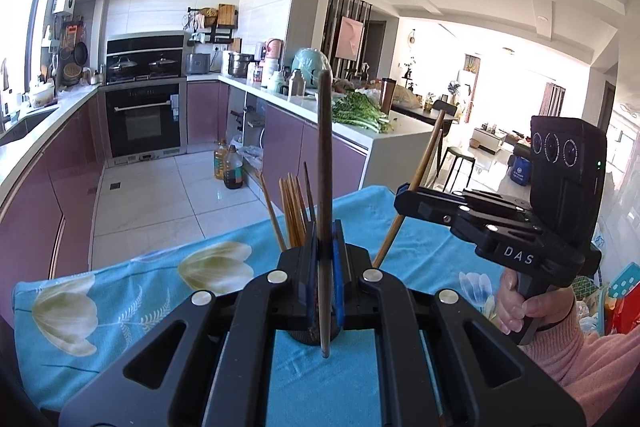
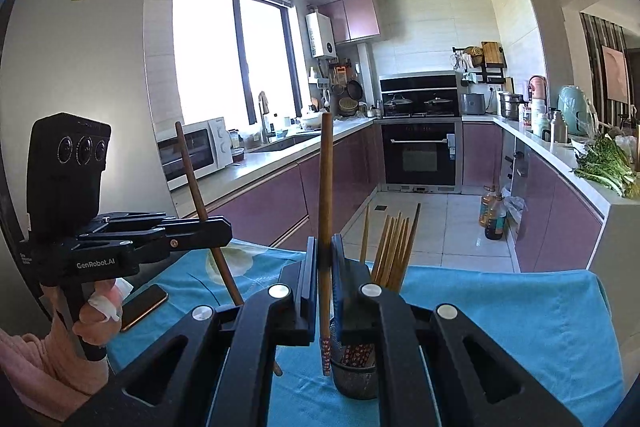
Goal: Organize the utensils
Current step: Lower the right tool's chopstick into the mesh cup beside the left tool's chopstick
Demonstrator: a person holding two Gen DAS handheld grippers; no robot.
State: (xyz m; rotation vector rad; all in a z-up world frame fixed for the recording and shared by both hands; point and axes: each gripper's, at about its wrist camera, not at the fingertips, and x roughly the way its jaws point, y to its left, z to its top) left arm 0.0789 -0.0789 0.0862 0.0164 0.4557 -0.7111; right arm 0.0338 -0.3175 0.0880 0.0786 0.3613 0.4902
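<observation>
The left hand-held gripper [image 1: 326, 247] pinches a dark brown wooden chopstick [image 1: 325, 163] standing upright at frame centre. The right hand-held gripper [image 2: 325, 259] pinches a lighter brown wooden chopstick [image 2: 325, 187], also near vertical.

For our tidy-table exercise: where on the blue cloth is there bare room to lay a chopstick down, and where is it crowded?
Free: the blue cloth right of the mesh holder, out to its right edge; also the tulip-print stretch left of the holder. Crowded: around the holder and its chopstick bundle, and by the phone.
</observation>
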